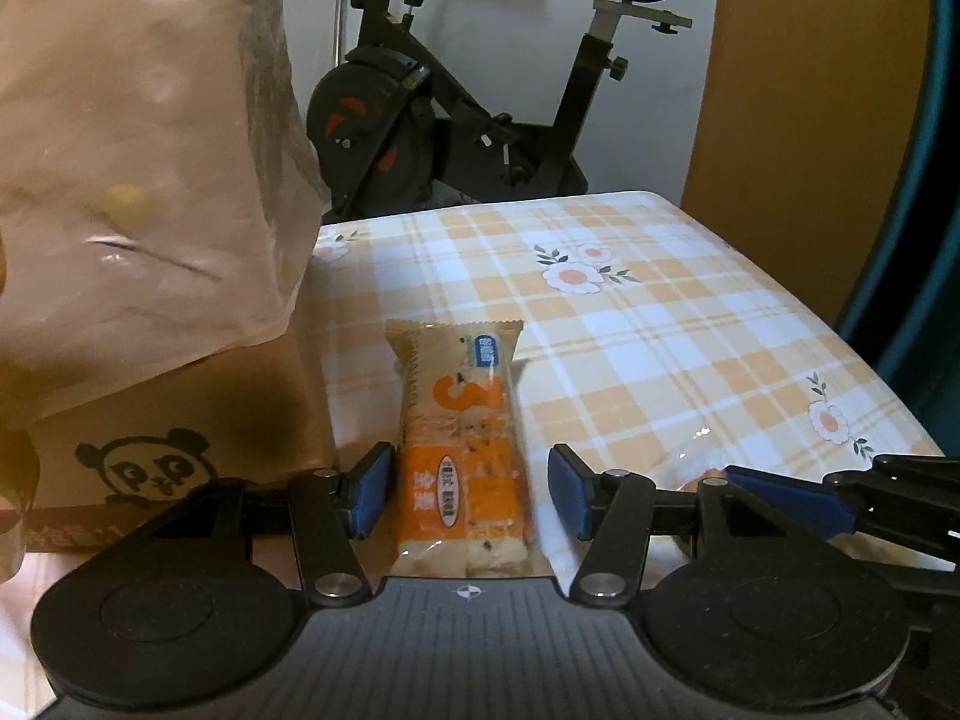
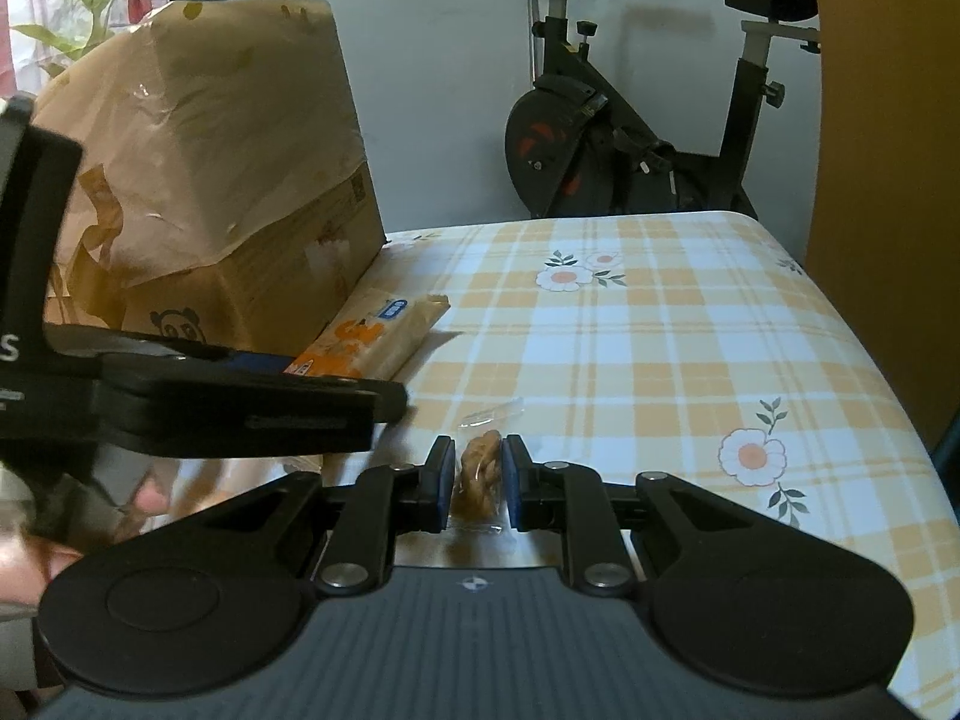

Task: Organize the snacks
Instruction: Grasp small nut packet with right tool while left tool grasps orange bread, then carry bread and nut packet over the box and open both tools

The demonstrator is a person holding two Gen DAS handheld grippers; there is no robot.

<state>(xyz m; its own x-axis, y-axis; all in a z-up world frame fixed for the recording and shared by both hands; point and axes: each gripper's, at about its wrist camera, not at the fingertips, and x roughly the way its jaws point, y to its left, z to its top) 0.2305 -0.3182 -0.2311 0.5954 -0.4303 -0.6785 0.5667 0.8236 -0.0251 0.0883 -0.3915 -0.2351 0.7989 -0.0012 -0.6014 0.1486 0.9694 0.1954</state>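
Left gripper [image 1: 462, 489] agape astride snack bar [image 1: 461, 456], cardboard box [image 1: 180, 438] alongside; right gripper [image 2: 475, 474] apparently clamping walnut packet [image 2: 478, 468].

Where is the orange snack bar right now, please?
The orange snack bar lies on the checked tablecloth between the open left gripper fingers, just right of the cardboard box.

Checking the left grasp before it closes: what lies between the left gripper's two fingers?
In the left wrist view, the orange snack bar lies lengthwise on the tablecloth between the open left gripper fingers; neither pad touches it.
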